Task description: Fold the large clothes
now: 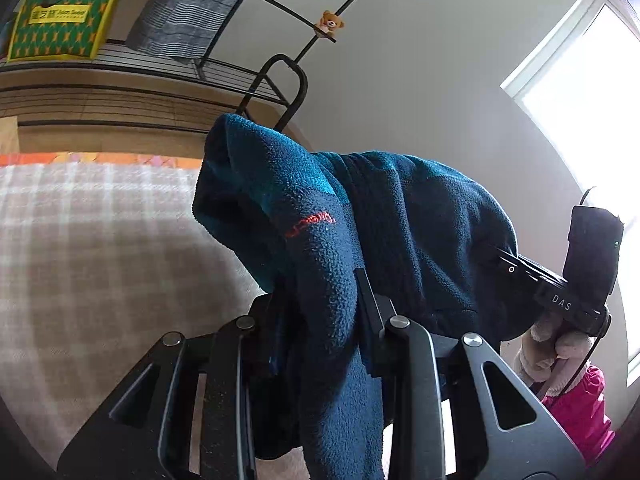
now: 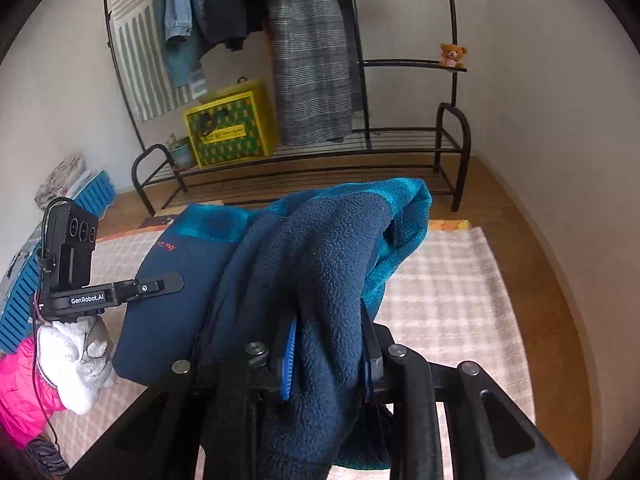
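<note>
Above the pale checked rug [image 2: 448,280], a navy-and-teal fleece garment [image 1: 400,220] is clamped by both tools [image 1: 320,320] [image 2: 328,344], lifted; laying flat is probably called for next.

I see a navy fleece [image 2: 320,264] with teal panels and small red lettering, hanging over a pale pink-and-cream checked blanket [image 2: 452,300]. Behind the blanket stands a black metal rack [image 2: 454,136]. On the rack sits a yellow box [image 2: 232,124] patterned green, and a grey plaid coat [image 2: 312,60] hangs beside it. A tan teddy bear [image 2: 453,54] perches on the rack's small shelf. My white gloves [image 2: 72,356] meet bright pink sleeves [image 2: 20,392].
</note>
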`<control>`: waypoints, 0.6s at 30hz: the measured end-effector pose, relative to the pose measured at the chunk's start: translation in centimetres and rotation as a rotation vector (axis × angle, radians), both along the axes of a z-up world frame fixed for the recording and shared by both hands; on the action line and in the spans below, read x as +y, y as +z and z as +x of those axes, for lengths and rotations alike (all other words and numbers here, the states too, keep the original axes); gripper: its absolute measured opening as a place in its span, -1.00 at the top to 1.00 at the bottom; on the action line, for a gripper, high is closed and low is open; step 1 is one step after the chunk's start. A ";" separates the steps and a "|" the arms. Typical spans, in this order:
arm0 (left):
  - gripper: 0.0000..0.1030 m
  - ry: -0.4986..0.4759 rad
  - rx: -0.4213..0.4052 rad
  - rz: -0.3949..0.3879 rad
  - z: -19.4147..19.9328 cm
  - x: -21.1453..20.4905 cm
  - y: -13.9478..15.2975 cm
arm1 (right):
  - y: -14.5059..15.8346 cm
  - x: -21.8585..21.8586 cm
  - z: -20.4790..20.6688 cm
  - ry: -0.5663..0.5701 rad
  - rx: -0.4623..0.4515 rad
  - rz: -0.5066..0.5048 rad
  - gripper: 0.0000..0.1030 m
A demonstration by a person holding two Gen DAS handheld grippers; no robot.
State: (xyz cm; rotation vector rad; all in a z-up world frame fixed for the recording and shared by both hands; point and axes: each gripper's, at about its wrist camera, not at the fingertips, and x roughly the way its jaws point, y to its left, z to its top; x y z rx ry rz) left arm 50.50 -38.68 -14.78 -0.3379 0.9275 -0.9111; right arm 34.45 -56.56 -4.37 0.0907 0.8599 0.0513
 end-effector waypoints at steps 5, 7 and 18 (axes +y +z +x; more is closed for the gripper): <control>0.47 -0.003 -0.015 -0.014 3.3 -6.1 -1.3 | -0.7 -3.7 3.5 -0.041 -0.033 -0.042 0.54; 0.47 0.009 -0.012 -0.018 4.4 -7.7 -2.0 | -1.5 -5.0 4.7 -0.050 -0.051 -0.043 0.55; 0.26 0.123 0.083 0.113 8.6 -8.9 -8.0 | -12.0 -12.3 10.1 -0.345 0.115 -0.211 0.54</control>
